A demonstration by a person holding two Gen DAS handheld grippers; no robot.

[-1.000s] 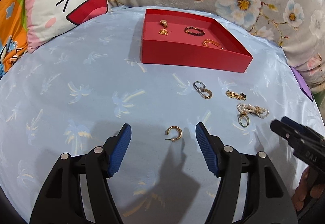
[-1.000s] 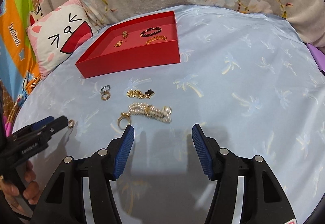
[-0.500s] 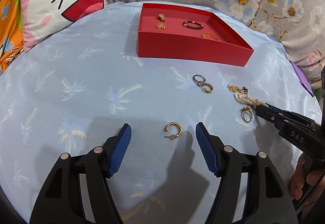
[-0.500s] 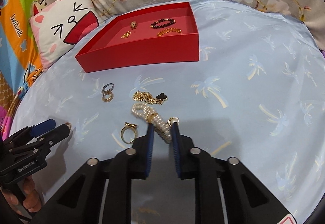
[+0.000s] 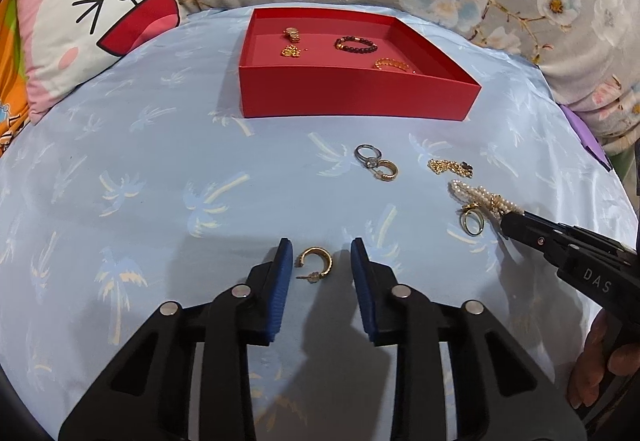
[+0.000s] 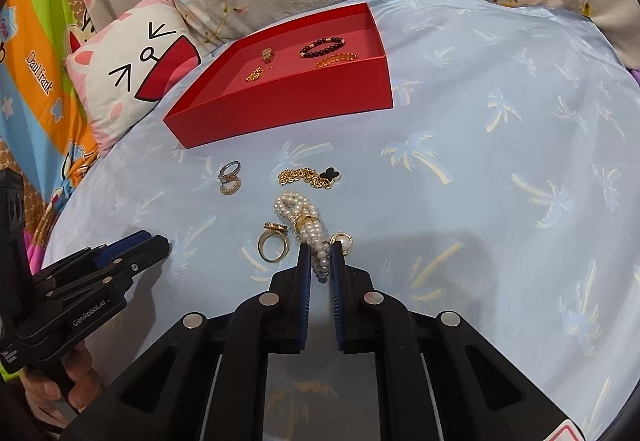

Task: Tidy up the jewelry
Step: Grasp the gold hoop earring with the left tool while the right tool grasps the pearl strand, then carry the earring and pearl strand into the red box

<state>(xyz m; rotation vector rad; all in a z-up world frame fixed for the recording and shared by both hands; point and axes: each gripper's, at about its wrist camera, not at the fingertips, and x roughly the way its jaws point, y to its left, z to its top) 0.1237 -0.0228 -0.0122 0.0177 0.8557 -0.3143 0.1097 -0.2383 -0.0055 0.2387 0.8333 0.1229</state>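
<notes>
The left gripper [image 5: 320, 261] had narrowed its jaws around a gold earring [image 5: 316, 263] lying between them, not yet clamped. The right gripper [image 6: 320, 261] stayed clamped on the pearl bracelet [image 6: 308, 225], ready for the red tray [image 6: 288, 105] ahead.

Pearl strand [image 6: 305, 221]: white beads bunched with a gold clasp, its near end pinched between the right gripper's fingers [image 6: 305, 273], the rest trailing ahead of them.
Gold hoop earring [image 5: 315, 264]: open C-shape with post, lying flat between the left gripper's fingers [image 5: 281, 281], touching neither.
Gold ring [image 6: 273, 243]: just left of the right fingers.
Gold chain with black clover [image 6: 311, 176]: ahead of the pearls.
Red tray [image 5: 352, 93]: far ahead, holding four pieces.
</notes>
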